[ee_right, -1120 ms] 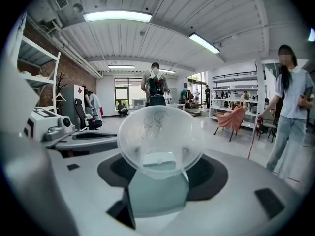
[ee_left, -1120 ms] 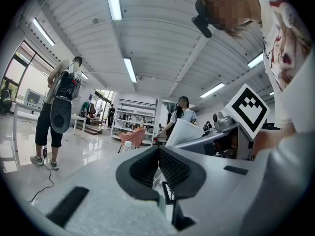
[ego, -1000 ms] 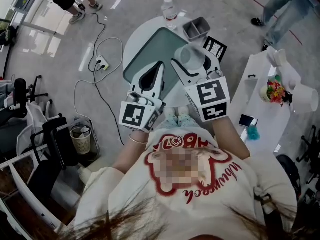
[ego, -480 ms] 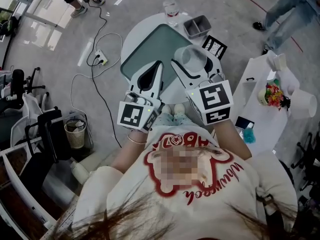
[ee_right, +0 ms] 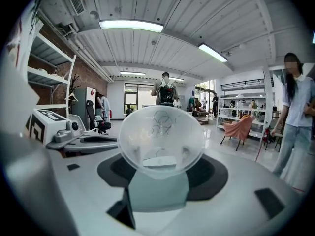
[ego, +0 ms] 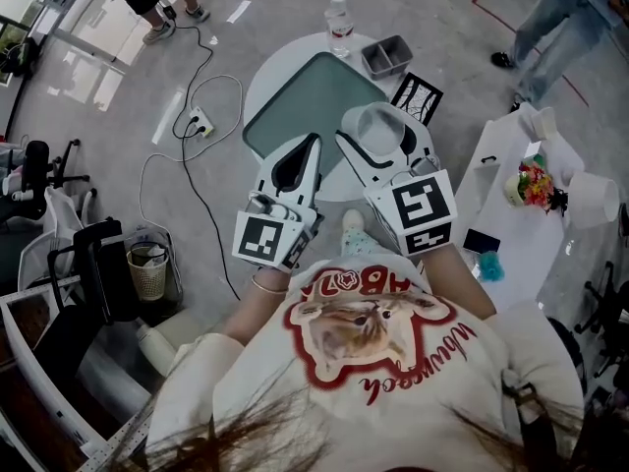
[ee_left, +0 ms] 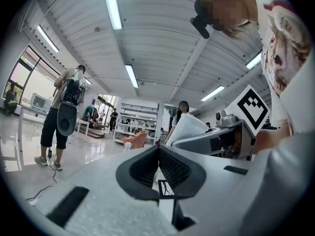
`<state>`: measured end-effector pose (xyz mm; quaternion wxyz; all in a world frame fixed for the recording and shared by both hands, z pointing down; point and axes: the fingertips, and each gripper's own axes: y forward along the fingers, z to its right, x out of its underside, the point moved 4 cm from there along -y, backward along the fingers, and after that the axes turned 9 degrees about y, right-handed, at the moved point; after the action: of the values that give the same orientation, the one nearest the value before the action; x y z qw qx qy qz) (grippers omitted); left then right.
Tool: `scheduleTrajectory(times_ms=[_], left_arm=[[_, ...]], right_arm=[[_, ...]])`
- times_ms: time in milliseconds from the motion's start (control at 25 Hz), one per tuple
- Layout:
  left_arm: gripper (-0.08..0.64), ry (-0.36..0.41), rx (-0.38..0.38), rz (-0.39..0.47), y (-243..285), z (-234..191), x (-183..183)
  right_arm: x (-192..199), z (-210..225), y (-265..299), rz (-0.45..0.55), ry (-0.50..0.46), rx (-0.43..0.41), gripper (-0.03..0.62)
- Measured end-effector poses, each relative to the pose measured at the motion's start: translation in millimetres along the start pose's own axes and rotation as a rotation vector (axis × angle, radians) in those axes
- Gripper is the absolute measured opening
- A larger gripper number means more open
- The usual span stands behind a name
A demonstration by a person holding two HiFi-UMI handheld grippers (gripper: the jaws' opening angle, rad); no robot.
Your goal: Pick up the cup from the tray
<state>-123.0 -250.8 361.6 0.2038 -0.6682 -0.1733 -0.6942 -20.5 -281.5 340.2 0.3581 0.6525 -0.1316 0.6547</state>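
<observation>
Frosted translucent plastic cup; matt tray; glossy floor.

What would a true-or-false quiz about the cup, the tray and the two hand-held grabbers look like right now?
1. The right gripper holds a clear cup between its jaws. True.
2. The left gripper holds a bottle. False: its jaws are shut on nothing, and the bottle stands at the far edge of the table.
3. The tray is green. True.
4. The cup stands on the tray. False: it is held up in the right gripper, off the tray.
</observation>
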Motion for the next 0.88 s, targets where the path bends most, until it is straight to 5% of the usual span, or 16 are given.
scheduleTrajectory(times_ms=[880], left_arm=[[0.014,0.007,0.118,0.023,-178,85,-17]], right_arm=[[60,-141,-140,0.023,0.035,0.137,0.293]])
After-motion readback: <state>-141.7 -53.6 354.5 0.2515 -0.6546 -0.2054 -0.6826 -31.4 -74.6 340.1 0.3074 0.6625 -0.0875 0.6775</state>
